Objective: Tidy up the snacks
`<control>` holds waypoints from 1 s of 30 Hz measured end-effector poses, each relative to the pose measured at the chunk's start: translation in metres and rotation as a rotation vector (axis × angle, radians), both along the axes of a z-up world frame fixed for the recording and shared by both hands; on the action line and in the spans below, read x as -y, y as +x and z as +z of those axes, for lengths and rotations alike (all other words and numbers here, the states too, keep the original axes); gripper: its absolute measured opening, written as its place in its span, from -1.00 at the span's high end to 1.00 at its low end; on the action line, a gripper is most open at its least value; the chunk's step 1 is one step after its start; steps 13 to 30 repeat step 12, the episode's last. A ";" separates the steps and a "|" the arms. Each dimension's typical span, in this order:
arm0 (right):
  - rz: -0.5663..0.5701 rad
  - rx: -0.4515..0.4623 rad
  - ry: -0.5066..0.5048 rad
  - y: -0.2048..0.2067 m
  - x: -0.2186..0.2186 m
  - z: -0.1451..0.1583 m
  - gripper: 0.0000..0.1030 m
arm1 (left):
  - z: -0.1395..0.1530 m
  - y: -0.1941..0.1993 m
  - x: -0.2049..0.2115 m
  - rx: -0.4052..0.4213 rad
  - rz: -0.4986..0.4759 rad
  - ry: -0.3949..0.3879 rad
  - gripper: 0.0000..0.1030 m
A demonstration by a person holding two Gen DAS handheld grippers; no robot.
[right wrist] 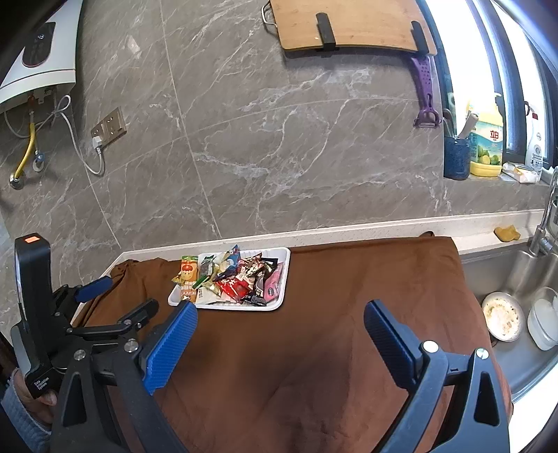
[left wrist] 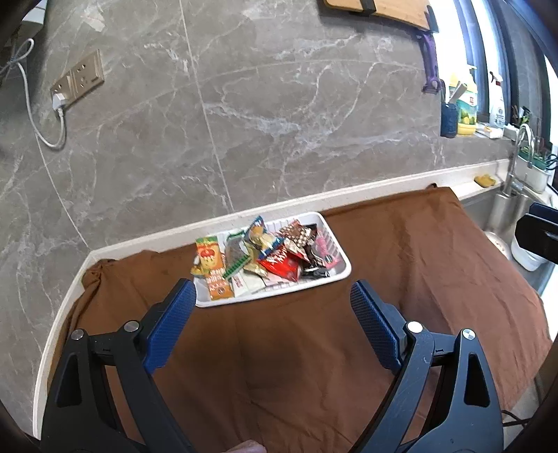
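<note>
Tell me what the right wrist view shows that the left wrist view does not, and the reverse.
Only the right wrist view shows the water heater, the dirty bowl in the sink, and the left gripper from the side. Only the left wrist view shows the green rack behind the faucet. Both show the white tray of snacks on the brown cloth, and the hanging cutting board.
</note>
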State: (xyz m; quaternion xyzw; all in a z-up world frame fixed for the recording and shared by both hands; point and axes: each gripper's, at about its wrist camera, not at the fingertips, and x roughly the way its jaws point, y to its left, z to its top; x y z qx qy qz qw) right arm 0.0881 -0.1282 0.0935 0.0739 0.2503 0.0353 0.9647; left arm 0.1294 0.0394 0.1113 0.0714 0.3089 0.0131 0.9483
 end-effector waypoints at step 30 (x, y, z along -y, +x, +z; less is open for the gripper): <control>0.005 -0.020 0.009 -0.001 -0.003 -0.006 -0.92 | 0.002 -0.004 -0.001 0.033 0.036 0.047 -0.76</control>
